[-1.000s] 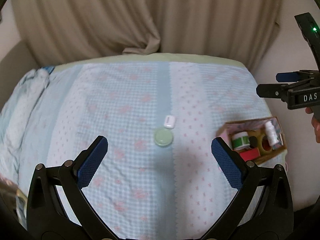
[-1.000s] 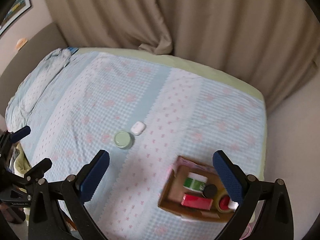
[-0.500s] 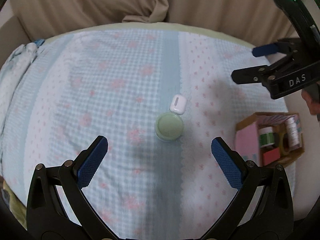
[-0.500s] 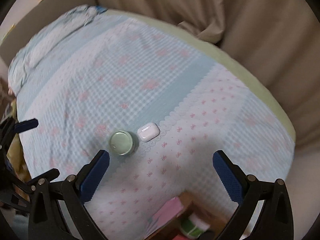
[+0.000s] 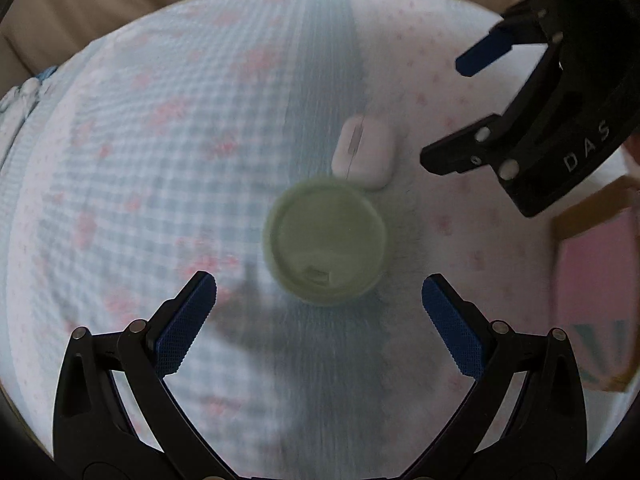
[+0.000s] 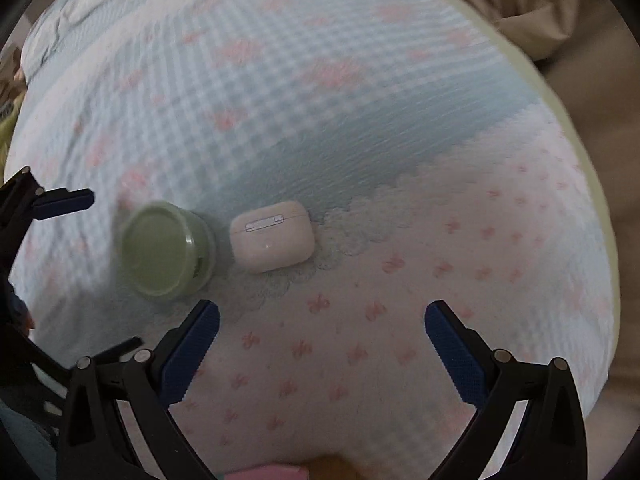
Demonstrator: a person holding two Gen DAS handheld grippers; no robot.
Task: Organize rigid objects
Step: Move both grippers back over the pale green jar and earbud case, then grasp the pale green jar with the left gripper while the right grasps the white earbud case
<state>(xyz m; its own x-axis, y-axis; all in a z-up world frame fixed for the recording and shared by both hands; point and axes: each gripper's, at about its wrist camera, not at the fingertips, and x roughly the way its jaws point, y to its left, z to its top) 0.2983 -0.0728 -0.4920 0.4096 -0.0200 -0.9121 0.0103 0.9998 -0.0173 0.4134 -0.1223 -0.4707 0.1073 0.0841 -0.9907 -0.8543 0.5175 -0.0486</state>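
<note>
Bed (image 5: 168, 152) covered by a blue-and-pink checked sheet, curtain (image 6: 580, 20) behind it. Cardboard box (image 5: 592, 216) at the sheet's right edge. Left tool (image 5: 319, 292), jaws wide apart and empty, above the green-lidded jar (image 5: 326, 244). Right tool (image 6: 322, 318), jaws closing with nothing between them, over bare sheet near the white earbud case (image 6: 273, 236). Jar and case lie just beside each other, mid-bed
</note>
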